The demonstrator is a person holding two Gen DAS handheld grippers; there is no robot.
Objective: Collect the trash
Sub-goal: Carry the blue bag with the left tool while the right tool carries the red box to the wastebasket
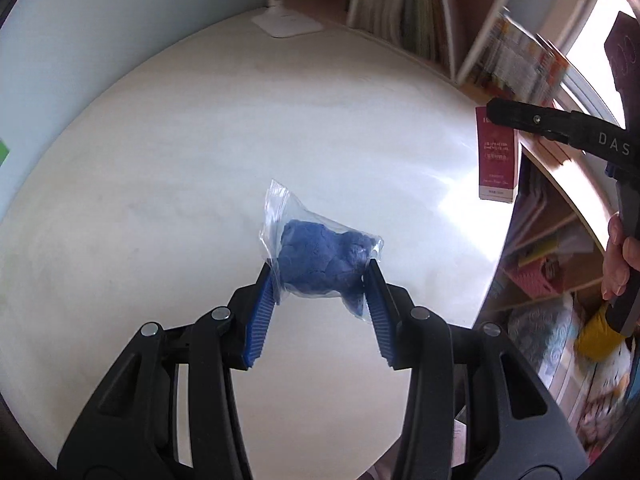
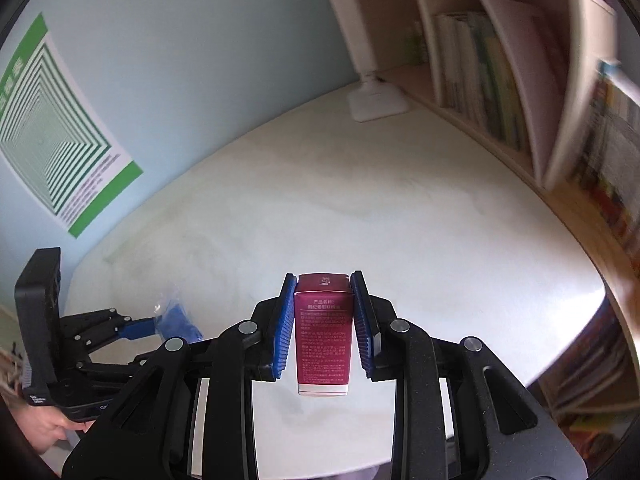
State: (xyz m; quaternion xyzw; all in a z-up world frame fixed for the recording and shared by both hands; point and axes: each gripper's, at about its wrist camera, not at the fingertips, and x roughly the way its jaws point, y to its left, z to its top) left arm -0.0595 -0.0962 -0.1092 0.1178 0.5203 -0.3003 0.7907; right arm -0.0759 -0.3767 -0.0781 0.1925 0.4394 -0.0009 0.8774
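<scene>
My left gripper (image 1: 320, 270) is shut on a clear plastic bag holding a blue crumpled lump (image 1: 320, 260), held above the white table (image 1: 240, 140). My right gripper (image 2: 323, 280) is shut on a dark red carton (image 2: 323, 332) with white print, also held above the table. In the left wrist view the red carton (image 1: 497, 156) hangs at the right, pinched by the right gripper's black finger (image 1: 532, 118). In the right wrist view the left gripper (image 2: 158, 326) and its blue bag (image 2: 176, 316) show at the lower left.
A white lamp base (image 1: 286, 20) stands at the table's far edge. Bookshelves (image 1: 400, 8) full of books run along the right side, with lower shelves (image 1: 560, 280) beyond the table's right edge. A green striped poster (image 2: 52, 132) hangs on the pale blue wall.
</scene>
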